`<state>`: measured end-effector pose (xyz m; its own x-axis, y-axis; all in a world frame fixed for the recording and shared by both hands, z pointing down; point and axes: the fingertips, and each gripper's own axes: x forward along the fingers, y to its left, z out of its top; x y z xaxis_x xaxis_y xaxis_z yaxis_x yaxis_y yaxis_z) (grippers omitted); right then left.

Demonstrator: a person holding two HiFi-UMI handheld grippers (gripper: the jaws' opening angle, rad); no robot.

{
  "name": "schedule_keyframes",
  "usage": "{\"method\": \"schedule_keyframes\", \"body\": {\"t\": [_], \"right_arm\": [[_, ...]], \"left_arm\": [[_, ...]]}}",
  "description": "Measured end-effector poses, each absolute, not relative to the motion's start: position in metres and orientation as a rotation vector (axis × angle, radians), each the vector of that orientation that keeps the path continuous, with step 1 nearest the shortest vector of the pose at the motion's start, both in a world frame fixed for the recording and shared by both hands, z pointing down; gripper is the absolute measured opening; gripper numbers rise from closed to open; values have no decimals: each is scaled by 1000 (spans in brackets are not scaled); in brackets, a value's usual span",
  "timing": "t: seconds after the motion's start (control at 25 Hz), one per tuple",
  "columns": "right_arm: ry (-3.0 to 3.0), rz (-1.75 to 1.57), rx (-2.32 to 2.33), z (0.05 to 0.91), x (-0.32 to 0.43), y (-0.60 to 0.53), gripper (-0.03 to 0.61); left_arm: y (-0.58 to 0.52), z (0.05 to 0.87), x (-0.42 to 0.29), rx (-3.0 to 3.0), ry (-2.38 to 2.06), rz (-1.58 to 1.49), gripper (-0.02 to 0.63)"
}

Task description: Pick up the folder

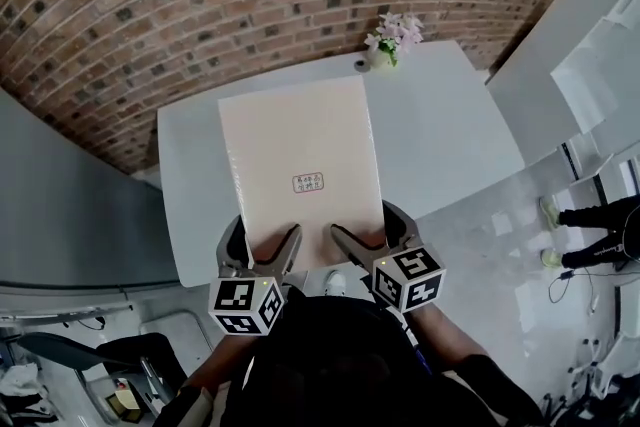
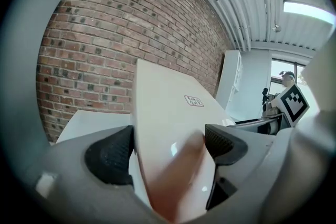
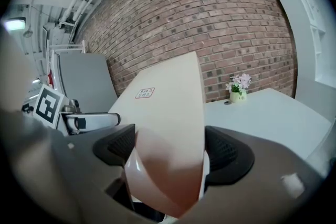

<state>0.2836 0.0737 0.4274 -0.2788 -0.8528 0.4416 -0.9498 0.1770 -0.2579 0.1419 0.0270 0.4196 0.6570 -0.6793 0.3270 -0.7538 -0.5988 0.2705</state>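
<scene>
Brick wall (image 1: pixel 200 5): stands behind the table.
Table (image 1: pixel 440 135): white; it bears the pot at its far edge.
Folder (image 1: pixel 300 135): pale cream, with a small label (image 1: pixel 308 182) at its middle. It is raised and tilted above the table's near half, gripped at its near edge by both grippers.
Left gripper (image 1: pixel 265 240): clamped on the folder's near left part, one jaw on each face.
Right gripper (image 1: pixel 365 227): clamped likewise on the near right part.
Pot (image 1: pixel 381 57): small and pale, holding pink-white flowers (image 1: pixel 398 30) with green leaves.
Hard to make out: the label's print is too small to read. The jaws cover the folder's near edge. A small dark thing (image 1: pixel 360 65) beside the pot cannot be identified.
</scene>
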Motion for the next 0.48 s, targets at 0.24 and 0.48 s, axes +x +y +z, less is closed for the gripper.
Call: {"method": "schedule_keyframes", "body": {"t": [0.24,0.48], "right_arm": [[-2231,722,1786,427,296,92,415],[-2231,742,1799,426,304,105,416]], "left_arm": [[42,419,155,2512,-1100,267,425],[54,416,163,2518,-1101,280,425]]}}
